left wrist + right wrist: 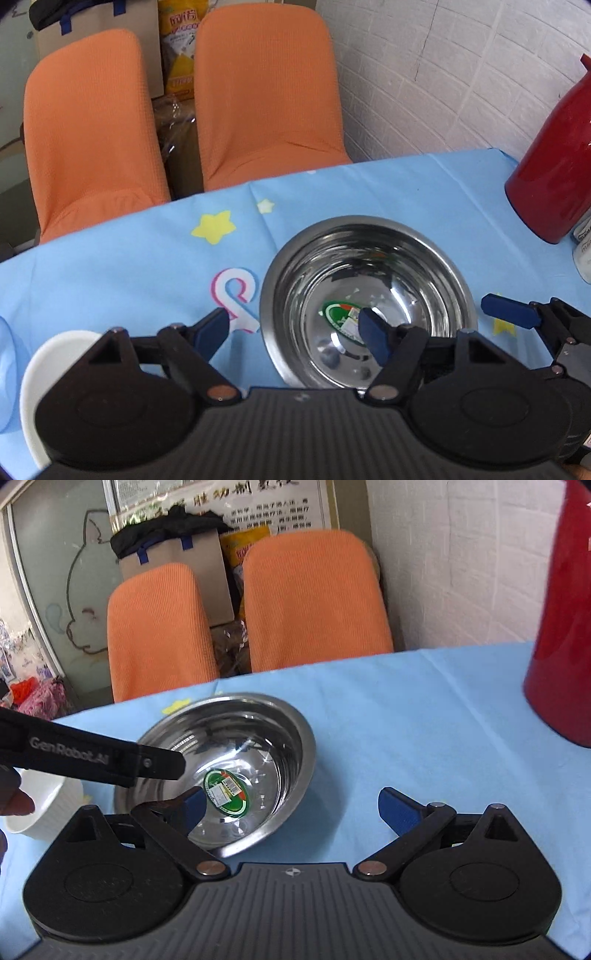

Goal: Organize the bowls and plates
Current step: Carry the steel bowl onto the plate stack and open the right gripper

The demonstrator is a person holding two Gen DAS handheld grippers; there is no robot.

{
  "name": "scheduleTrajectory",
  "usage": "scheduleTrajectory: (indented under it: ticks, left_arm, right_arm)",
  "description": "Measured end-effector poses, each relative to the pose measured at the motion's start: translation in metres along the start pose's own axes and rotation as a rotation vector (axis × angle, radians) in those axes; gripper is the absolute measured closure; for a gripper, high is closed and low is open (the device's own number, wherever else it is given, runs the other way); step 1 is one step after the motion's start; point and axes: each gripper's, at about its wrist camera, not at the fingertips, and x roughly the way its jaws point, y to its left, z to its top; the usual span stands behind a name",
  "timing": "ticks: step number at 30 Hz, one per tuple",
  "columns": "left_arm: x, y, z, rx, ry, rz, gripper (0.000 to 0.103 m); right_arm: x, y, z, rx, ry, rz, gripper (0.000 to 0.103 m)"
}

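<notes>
Left tool (295,332): jaws apart, straddling the near-left rim of the steel bowl; the right finger sits inside the bowl and the left finger outside over the cloth. Neither pad is seen pressing on the rim.
Right tool (293,808): jaws wide apart; the left finger is over the bowl's near rim, the right finger over bare cloth. Nothing gripped.
Steel bowl (369,295): upright on the desk, empty, with a green oval sticker (226,793) on its bottom.
White dish (48,365): on the desk near the left edge, just left of the steel bowl, partly hidden by the left tool.
Desk (110,266): covered in light blue cloth printed with yellow stars.
Red jug (554,166): stands at the far right of the desk.
Orange chairs (258,92): two, side by side beyond the desk's far edge.
</notes>
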Motion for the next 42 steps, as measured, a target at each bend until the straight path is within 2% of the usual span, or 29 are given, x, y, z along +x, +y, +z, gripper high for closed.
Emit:
scheduleTrajectory:
  ticks: [2, 4, 5, 7, 8, 13, 21, 28, 35, 42]
  left_arm:
    - [0.007, -0.002, -0.001, 0.012, 0.012, -0.011, 0.043]
    - [0.013, -0.002, -0.003, 0.019, 0.036, -0.028, 0.06]
    - [0.016, -0.001, -0.005, 0.01, 0.06, -0.039, 0.063]
    - [0.015, -0.002, -0.009, 0.011, 0.056, -0.039, 0.067]
    - [0.013, -0.003, -0.01, 0.014, 0.052, -0.027, 0.068]
    - [-0.01, -0.005, -0.024, 0.021, 0.054, -0.025, 0.068]
    - [-0.089, -0.03, -0.075, 0.051, -0.005, -0.037, 0.068]
    - [-0.146, -0.038, -0.154, 0.039, -0.01, -0.047, 0.068]
    - [-0.169, -0.041, -0.225, 0.042, 0.025, -0.043, 0.068]
    - [-0.177, -0.044, -0.256, 0.044, 0.035, -0.057, 0.068]
  right_arm:
    - [0.009, 0.002, -0.001, -0.011, 0.02, 0.004, 0.0]
    - [0.014, 0.004, -0.003, -0.02, 0.031, 0.03, 0.0]
    - [0.014, 0.007, -0.004, -0.036, 0.016, 0.03, 0.0]
    - [0.012, 0.014, -0.007, -0.088, 0.008, 0.032, 0.0]
    - [0.01, 0.018, -0.008, -0.108, 0.005, 0.037, 0.017]
    - [-0.005, 0.025, -0.014, -0.118, 0.01, 0.059, 0.02]
    - [-0.083, 0.044, -0.043, -0.149, -0.069, 0.043, 0.017]
    - [-0.148, 0.075, -0.098, -0.183, -0.08, 0.035, 0.014]
    - [-0.181, 0.097, -0.159, -0.147, -0.023, 0.064, 0.01]
    - [-0.199, 0.104, -0.194, -0.125, -0.001, 0.069, 0.008]
